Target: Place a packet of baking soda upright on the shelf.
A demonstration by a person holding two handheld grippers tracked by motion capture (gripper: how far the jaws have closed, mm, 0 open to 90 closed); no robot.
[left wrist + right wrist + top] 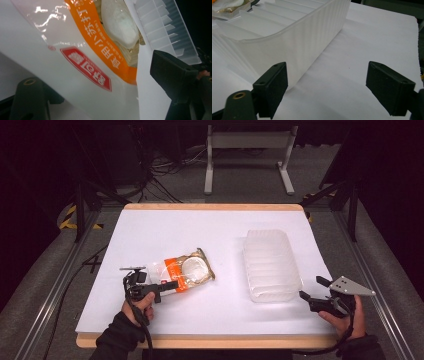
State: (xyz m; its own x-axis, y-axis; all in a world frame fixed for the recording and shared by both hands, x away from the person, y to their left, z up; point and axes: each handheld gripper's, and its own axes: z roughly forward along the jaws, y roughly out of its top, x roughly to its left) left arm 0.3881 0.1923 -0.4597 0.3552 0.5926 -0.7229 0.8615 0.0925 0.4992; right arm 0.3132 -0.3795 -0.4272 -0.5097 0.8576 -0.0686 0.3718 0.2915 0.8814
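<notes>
Close left gripper (167, 286) jaws, now spread astride the snack packet (184, 272) at surface centre-left, squarely on its sealed edge; keep right gripper (312, 292) jaws spread, beside the ribbed translucent bin (270, 265) at three o'clock.

Clear plastic food packet with an orange band (82, 50): white Chinese characters run along the orange band; legible ones include 用, 小, 苏, 打. The red label (86, 68) on the packet's white part carries two large white characters, seen upside down and not reliably readable.
</notes>
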